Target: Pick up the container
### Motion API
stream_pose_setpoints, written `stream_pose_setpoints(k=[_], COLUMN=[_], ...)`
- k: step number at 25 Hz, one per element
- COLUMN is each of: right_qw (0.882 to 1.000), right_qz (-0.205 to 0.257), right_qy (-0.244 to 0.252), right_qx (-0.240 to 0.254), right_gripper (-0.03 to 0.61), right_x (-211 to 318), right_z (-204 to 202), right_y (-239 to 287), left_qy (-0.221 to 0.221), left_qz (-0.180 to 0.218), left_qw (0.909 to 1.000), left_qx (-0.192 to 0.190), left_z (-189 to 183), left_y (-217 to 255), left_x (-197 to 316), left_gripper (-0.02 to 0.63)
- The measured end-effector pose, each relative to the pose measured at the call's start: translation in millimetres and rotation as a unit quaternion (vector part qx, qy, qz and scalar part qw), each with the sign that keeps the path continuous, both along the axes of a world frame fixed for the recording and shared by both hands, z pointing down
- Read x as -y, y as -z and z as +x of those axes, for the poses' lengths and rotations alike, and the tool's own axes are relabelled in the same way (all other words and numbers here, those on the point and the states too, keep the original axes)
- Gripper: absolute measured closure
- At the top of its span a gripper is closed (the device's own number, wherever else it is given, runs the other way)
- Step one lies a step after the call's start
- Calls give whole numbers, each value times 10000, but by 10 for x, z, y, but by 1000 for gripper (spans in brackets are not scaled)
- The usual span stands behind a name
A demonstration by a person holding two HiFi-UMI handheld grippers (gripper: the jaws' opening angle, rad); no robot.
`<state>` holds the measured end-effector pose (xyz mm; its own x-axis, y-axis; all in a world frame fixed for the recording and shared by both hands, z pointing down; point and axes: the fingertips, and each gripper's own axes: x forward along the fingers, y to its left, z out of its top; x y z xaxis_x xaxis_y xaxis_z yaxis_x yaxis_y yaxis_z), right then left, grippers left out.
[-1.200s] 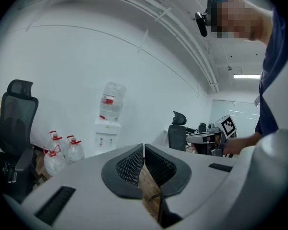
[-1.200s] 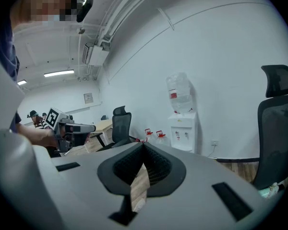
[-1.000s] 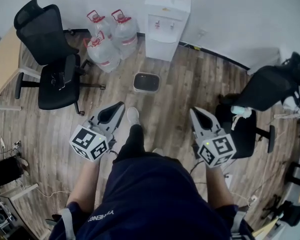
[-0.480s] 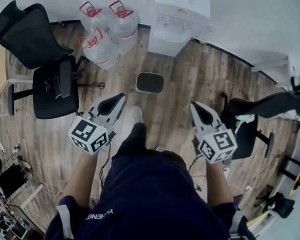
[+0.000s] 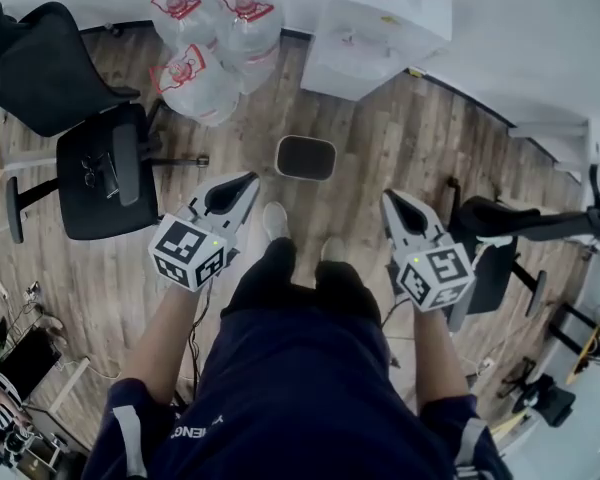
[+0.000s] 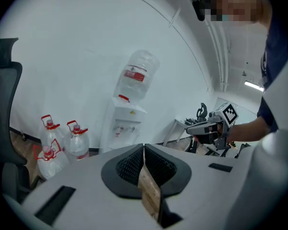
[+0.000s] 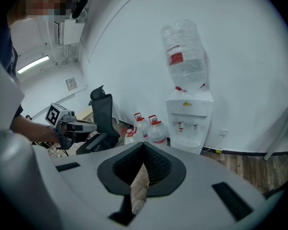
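The container [image 5: 305, 157] is a small rounded bin with a pale rim and dark inside, standing on the wood floor just ahead of my feet. My left gripper [image 5: 248, 182] is held at waist height, its tips pointing toward the container from the lower left, jaws shut and empty. At the same height to the right, my right gripper [image 5: 389, 197] is shut too, with nothing in it. In the left gripper view the closed jaws [image 6: 143, 148] aim at the wall; the container is hidden there. The right gripper view shows its jaws [image 7: 144, 145] closed as well.
A white water dispenser [image 5: 380, 33] stands against the wall beyond the container. Three water jugs [image 5: 202, 78] sit left of it. A black office chair [image 5: 100, 168] is at the left, another chair [image 5: 510, 233] at the right. Cables lie on the floor at the lower left.
The person has stepped forward: the second foot has come up beside the first, and the container, jugs and dispenser sit nearer in the head view. Both grippers stayed shut.
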<state>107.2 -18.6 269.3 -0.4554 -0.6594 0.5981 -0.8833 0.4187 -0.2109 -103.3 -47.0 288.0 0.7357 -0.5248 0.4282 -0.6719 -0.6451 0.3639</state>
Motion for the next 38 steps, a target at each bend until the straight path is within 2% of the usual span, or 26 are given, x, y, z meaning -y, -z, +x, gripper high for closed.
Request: stream_pose_setpoints(k=[9,16,21,26,33,35,38], right_qw=[9977,9913,9835,9759,9632,9569,9498], right_qz=[-489,-967,-1387,-1885,-2431,-2633,-2850], right_qy=[455,879,1124,1027,977,1025,1012], right_qx=[-69,-146,-293,-395,-600,-676,-799], right_gripper=[563,563,561,561,555,482,466], right_x=[620,812,998,1153,1192,1153,1131], right_z=[82,397,517,599,661,667,706], right_y=[-684,-1543,-2370,-3402,-4960,-5383,-5916], left_qy=[272,641,875,795,747,707,673], left_qz=[-708,-1168,-1517,-1860,-2385,-2524,-2761], left_qw=[9969,9902,9825,9760,9619,9574,9499], left_qx=[229,424,637,812,1107,1215,1303], left_z=[52,345,454,535,502,477,441], left_y=[-826,-1610,-2301,-3206,-4777,-5208,-5769], left_x=[312,440,586,597,510,480,445], left_gripper=[581,580,580,559,495,476,451])
